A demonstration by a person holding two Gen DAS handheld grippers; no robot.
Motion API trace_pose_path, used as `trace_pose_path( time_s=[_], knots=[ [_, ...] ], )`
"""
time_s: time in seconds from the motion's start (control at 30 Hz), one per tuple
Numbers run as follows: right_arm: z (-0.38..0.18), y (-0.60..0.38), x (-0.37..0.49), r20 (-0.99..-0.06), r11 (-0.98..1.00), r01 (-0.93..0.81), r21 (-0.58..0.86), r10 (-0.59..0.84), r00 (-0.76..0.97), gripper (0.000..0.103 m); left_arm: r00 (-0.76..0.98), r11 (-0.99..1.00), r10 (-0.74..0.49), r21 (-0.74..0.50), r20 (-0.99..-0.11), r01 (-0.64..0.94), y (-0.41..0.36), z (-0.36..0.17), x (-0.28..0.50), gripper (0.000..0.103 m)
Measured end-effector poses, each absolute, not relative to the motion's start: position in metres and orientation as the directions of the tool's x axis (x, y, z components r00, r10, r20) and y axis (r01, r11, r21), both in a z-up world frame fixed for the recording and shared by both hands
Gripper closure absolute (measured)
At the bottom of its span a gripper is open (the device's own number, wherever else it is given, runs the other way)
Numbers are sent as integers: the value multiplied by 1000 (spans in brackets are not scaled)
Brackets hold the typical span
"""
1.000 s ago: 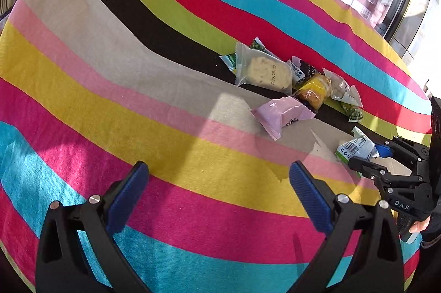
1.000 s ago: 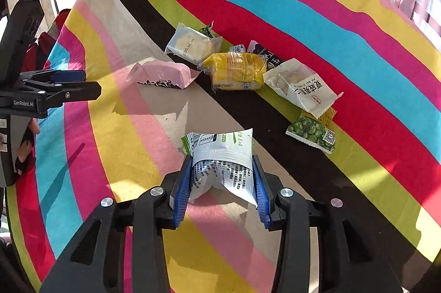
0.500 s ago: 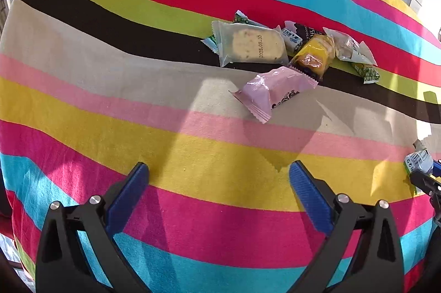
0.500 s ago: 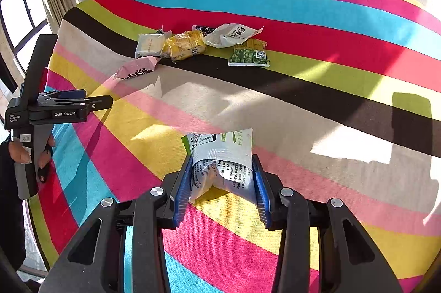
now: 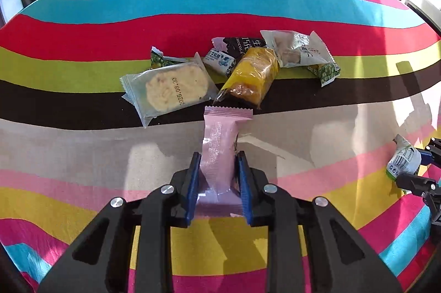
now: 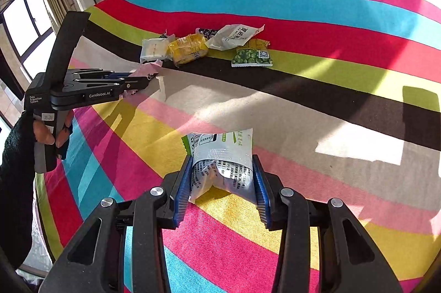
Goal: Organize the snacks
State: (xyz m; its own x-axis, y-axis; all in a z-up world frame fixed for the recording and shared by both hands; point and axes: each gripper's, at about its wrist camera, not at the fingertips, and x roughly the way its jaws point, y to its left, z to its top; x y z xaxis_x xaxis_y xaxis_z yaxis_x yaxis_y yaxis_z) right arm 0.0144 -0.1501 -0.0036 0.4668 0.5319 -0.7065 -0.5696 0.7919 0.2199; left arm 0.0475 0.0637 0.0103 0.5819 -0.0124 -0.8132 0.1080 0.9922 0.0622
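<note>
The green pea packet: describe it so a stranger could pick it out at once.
On the striped cloth, find the cluster of snacks near the black stripe. The green pea packet lies flat at its right end, beside the white wrapper. It alone is printed with green peas.

I see a striped cloth (image 5: 193, 0) covering the surface. On its black/green stripes, a loose cluster: clear cracker pkt (image 5: 171, 91), yellow cake pkt (image 5: 253, 75), white pkt (image 5: 300, 50), green pea pkt (image 6: 252, 57), choc bar (image 5: 239, 44).
</note>
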Motion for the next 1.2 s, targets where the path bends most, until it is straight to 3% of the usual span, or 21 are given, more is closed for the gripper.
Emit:
trace_pose_path(
  time_s=[0.33, 0.6, 0.93, 1.03, 1.2],
  knots=[
    [-4, -150, 14, -709, 800, -563, 209, 521, 476, 62, 640, 988, 55, 135, -766, 77, 48, 10, 26, 77],
    [-3, -145, 13, -719, 807, -565, 174, 496, 487, 62, 656, 957, 168, 281, -736, 69, 29, 9, 31, 77],
    [-2, -143, 10, -723, 814, -563, 142, 473, 503, 63, 656, 994, 39, 94, -754, 48, 56, 18, 24, 78],
    [1, -131, -7, -725, 808, -583, 83, 450, 521, 63, 678, 995, 27, 86, -735, 53, 53, 25, 5, 79],
    [22, -112, -46, -678, 779, -618, 109, 513, 527, 63, 721, 996, 38, 81, -692, 25, 57, 40, -28, 82]
  ],
)
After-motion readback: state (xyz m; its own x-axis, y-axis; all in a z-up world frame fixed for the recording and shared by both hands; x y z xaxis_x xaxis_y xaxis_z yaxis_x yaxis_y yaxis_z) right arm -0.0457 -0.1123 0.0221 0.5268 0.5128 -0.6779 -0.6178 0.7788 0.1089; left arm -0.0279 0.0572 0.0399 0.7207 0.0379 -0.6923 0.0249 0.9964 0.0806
